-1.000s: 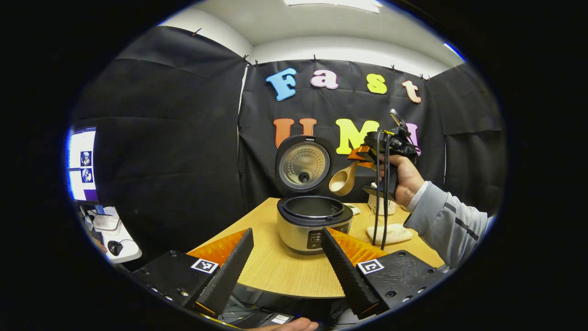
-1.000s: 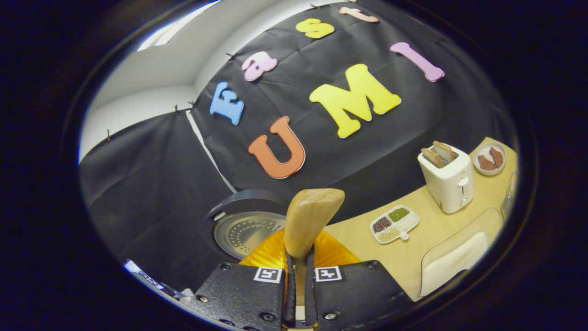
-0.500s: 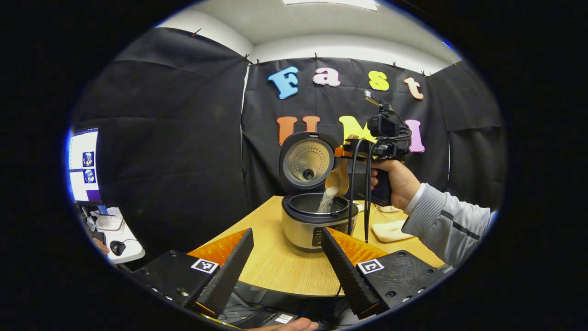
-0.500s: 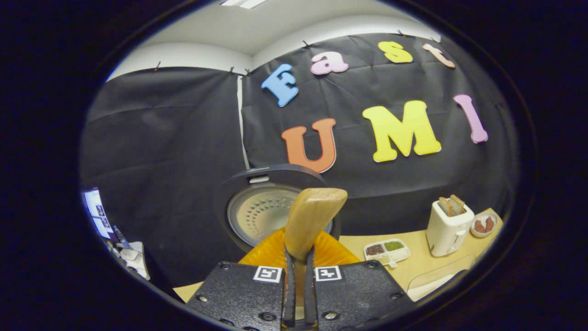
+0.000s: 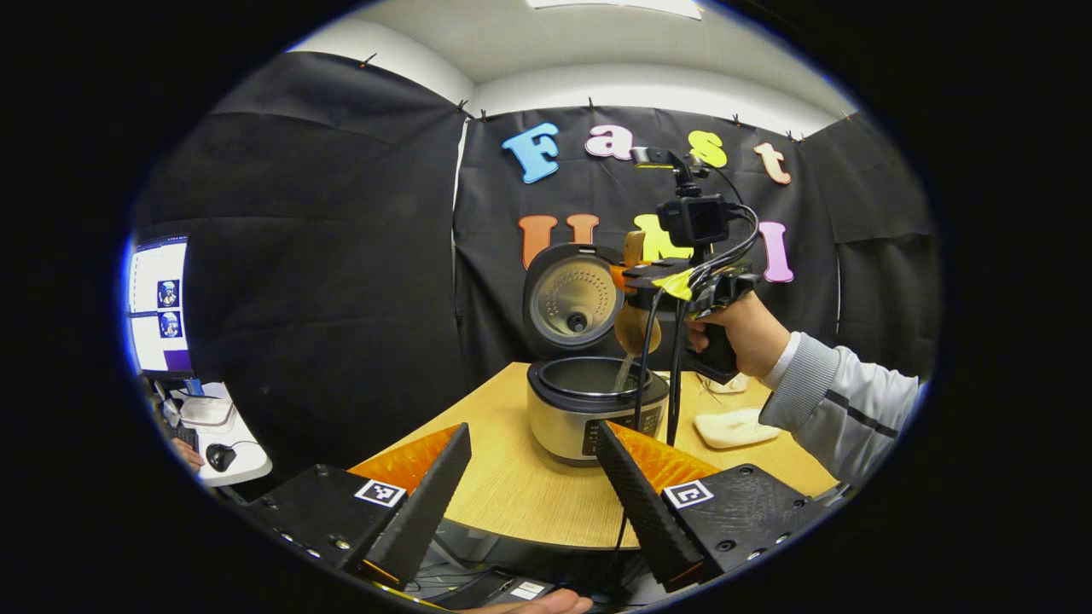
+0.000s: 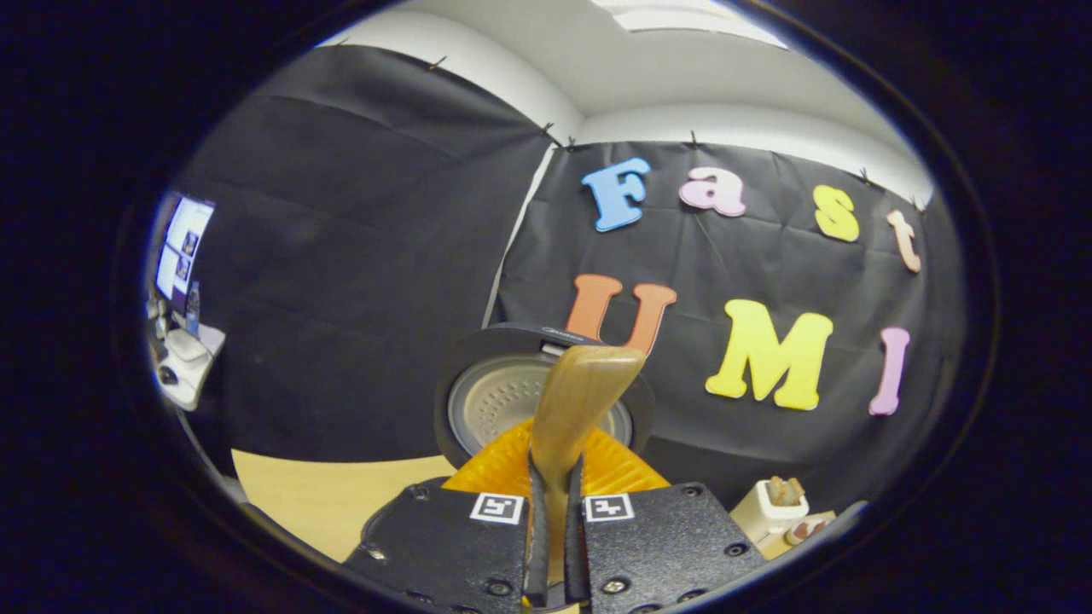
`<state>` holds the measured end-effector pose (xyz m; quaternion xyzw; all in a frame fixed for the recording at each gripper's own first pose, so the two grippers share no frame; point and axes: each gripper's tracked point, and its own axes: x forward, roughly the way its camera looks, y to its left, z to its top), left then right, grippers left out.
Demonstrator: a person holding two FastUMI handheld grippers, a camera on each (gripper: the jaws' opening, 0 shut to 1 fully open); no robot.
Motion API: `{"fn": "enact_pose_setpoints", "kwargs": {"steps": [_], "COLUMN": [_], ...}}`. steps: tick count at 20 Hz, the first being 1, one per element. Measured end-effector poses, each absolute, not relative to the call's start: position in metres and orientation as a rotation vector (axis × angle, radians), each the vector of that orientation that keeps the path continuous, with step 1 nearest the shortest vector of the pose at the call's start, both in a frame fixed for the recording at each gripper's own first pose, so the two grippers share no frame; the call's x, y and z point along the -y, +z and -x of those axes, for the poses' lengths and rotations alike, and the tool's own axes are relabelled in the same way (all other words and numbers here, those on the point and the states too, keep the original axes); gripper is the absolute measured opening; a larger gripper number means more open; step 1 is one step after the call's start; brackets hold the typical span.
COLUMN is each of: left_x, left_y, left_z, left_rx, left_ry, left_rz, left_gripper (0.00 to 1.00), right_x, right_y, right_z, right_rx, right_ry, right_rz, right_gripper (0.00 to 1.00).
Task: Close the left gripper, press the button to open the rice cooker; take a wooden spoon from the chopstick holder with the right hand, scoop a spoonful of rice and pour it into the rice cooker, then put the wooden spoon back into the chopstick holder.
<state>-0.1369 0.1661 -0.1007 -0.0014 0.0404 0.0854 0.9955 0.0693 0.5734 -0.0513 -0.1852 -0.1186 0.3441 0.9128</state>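
Wooden table (image 5: 512, 495) carries open rice cooker (image 5: 595, 409). Right gripper (image 6: 554, 512) above it clenches tipped wooden spoon (image 6: 580, 401), rice (image 5: 624, 373) falling. Left gripper (image 5: 529, 503) spread, empty.

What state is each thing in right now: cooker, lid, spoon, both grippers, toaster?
Rice cooker: open, standing on the table.
Lid: raised upright.
Wooden spoon: tipped over the pot, rice falling from it.
Right gripper: shut on the spoon's handle.
Left gripper: open, holding nothing.
Toaster: bread standing in its slots.
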Motion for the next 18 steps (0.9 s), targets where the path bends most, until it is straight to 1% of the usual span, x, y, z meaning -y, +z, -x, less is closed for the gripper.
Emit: {"fn": "enact_pose_setpoints", "kwargs": {"steps": [5,9,13,16,17,18], "left_x": [-0.167,-0.164,-0.161,-0.159,-0.158,-0.157], "left_y": [-0.103,-0.104,-0.103,-0.103,-0.103,-0.103], "left_z": [0.135,0.136,0.134,0.134,0.134,0.135], "left_rx": [-0.082,-0.090,-0.084,-0.090,-0.095,-0.098], "left_ry": [0.166,0.153,0.118,0.103,0.096,0.090], "left_rz": [-0.003,0.012,0.037,0.043,0.045,0.046], "left_gripper": [0.95,0.95,0.94,0.94,0.94,0.95], "right_x": [-0.577,-0.566,-0.530,-0.488,-0.472,-0.454], "right_y": [-0.051,-0.050,-0.048,-0.043,-0.041,-0.039], "right_z": [-0.057,-0.064,-0.082,-0.103,-0.109,-0.115], "right_rx": [0.332,0.318,0.288,0.261,0.255,0.248], "right_ry": [0.692,0.673,0.634,0.583,0.566,0.547], "right_rz": [0.520,0.525,0.515,0.507,0.504,0.499], "right_gripper": [0.13,0.13,0.14,0.14,0.10,0.10]}}
